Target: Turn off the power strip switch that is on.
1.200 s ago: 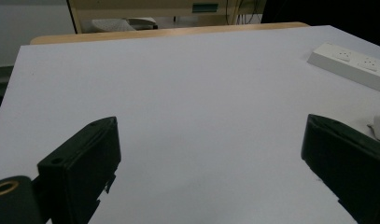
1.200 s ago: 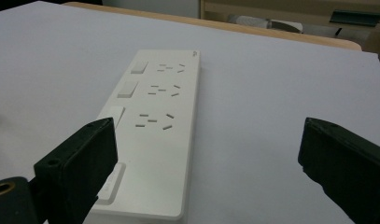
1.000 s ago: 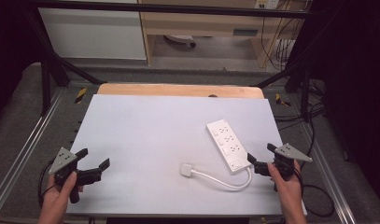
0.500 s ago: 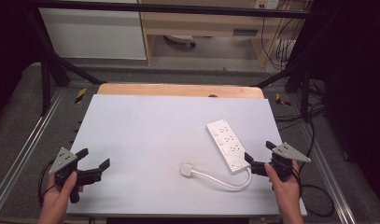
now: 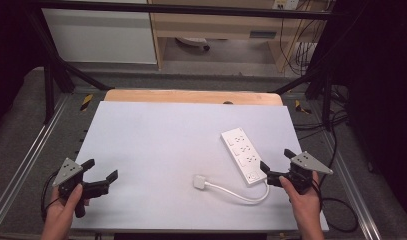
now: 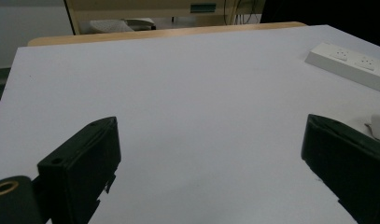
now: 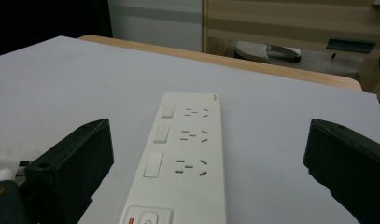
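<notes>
Both grippers wide open — holding nothing.
The right gripper point(image 5: 276, 166) sits just behind the power strip's point(image 5: 243, 156) near end; the left gripper point(image 5: 100, 176) hovers over the desk's point(image 5: 156, 135) bare near-left corner.

Over the last second, the right gripper point(image 5: 274, 165), held in the person's right hand point(image 5: 303, 197), edged left across the white table point(image 5: 156, 140) toward the near end of the white power strip point(image 5: 242, 155). Its wide-spread jaws closed the small gap and ended just beside the strip's switch end, where the cord point(image 5: 241, 195) leaves it.
</notes>
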`<state>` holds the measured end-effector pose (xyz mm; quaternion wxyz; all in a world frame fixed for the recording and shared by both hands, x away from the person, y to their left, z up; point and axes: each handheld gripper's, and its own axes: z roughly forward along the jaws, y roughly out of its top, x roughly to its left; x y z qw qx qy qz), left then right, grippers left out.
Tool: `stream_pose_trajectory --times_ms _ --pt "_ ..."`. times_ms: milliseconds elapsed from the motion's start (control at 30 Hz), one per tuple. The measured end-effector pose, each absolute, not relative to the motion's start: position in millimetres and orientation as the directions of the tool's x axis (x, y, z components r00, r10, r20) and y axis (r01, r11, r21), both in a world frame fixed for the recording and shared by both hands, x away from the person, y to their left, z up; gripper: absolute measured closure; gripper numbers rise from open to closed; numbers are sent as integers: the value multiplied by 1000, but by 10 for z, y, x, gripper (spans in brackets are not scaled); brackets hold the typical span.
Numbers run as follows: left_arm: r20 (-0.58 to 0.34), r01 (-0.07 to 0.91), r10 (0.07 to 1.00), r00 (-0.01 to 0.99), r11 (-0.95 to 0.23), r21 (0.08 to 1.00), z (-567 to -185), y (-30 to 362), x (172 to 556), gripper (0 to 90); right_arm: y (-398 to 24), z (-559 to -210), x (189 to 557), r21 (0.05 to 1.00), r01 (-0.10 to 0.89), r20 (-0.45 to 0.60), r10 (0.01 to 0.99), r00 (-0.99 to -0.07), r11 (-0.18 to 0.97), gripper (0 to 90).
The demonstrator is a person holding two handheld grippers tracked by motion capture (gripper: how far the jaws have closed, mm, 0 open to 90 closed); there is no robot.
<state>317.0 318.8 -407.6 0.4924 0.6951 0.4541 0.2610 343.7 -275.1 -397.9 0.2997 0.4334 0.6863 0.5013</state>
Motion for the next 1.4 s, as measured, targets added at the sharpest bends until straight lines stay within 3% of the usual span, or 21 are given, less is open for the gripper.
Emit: stream_pose_trajectory --times_ms 1100,1400 --pt "-76 379 887 455 -116 918 -4090 3181 3176 46 -2752 -3571 3687 958 271 36 893 -448 98 57" --pt "-76 381 888 453 -116 917 -4090 3178 3175 46 -2716 -3502 3690 958 260 3 898 -439 124 147"
